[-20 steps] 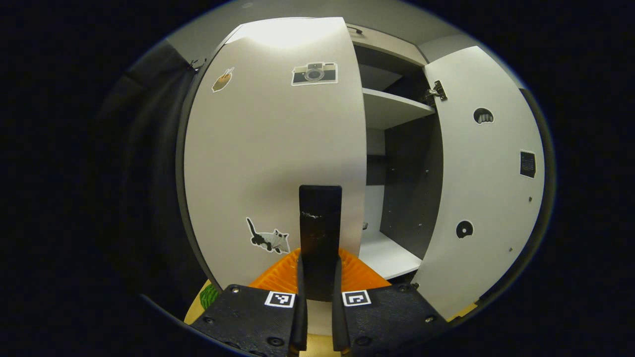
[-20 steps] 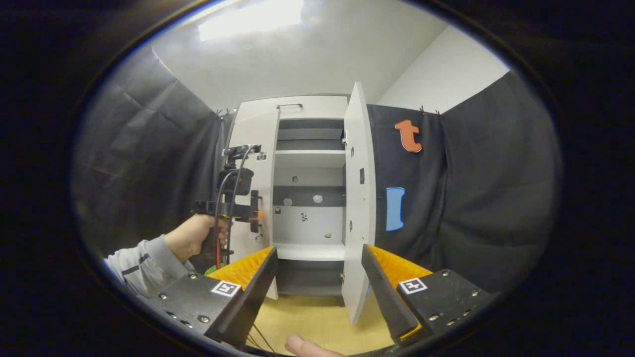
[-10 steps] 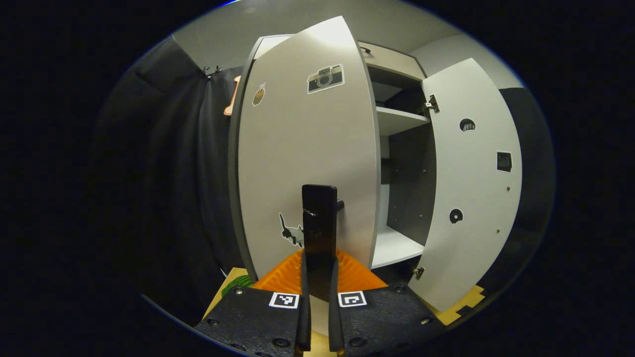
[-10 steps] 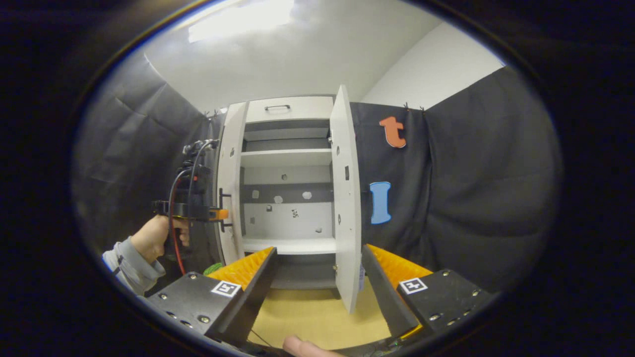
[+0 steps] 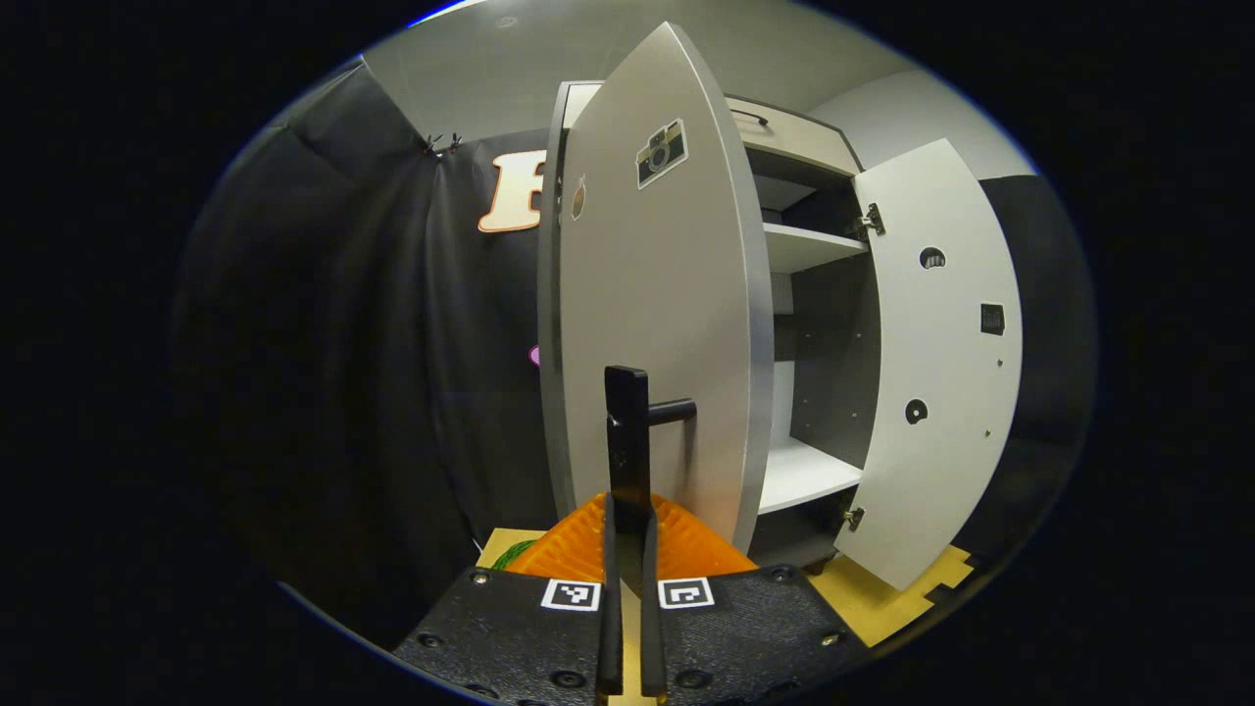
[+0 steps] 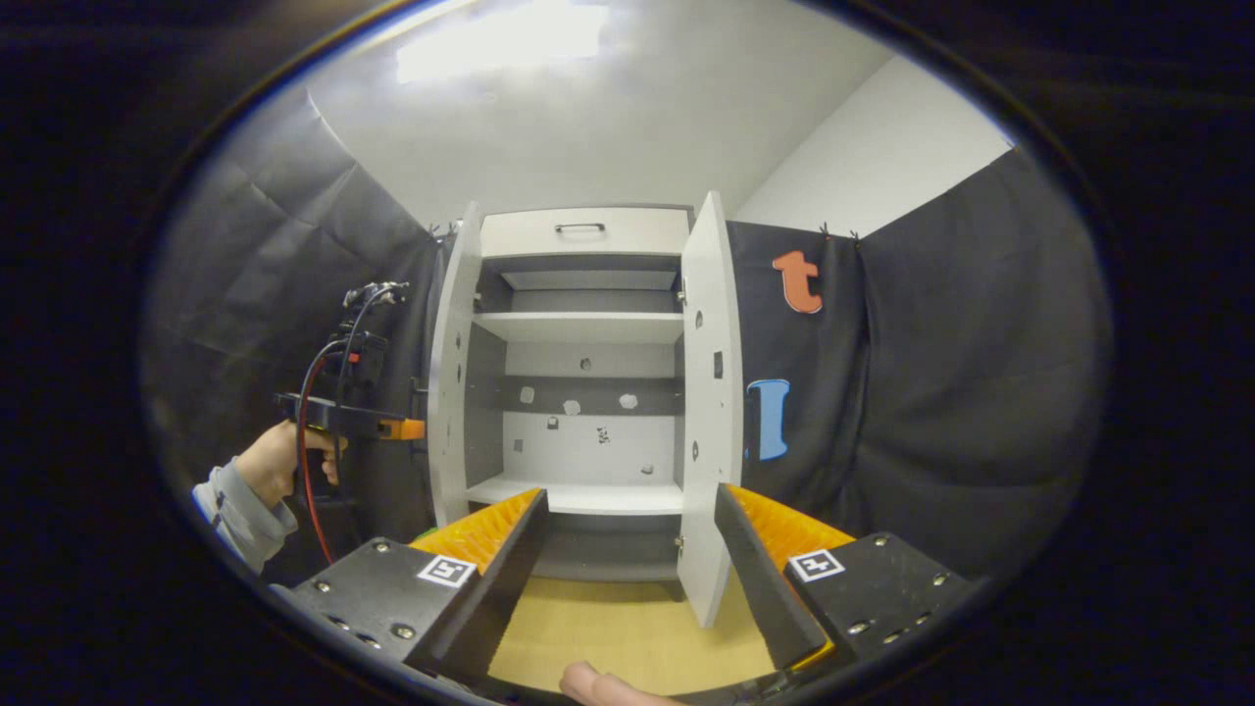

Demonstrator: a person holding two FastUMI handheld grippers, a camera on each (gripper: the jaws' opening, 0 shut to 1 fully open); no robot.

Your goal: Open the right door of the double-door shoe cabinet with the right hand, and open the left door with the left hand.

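The white shoe cabinet stands with both doors swung out and its bare shelves showing. In the left gripper view the left door, with a camera sticker, is nearly edge-on, and my left gripper is shut on its black handle. The right door hangs wide open beyond it. In the right gripper view my right gripper is open and holds nothing, well back from the cabinet. From there the left gripper, held by a hand, sits at the left door, and the right door stands free.
Black cloth walls close in on both sides of the cabinet. A drawer with a handle sits above the doors. The wooden floor runs in front of the cabinet, and a green object lies low by the left door.
The left door has swung further out, pulled by my left gripper on its handle, from half open to nearly edge-on. The right gripper stays open and back; the right door has not moved.
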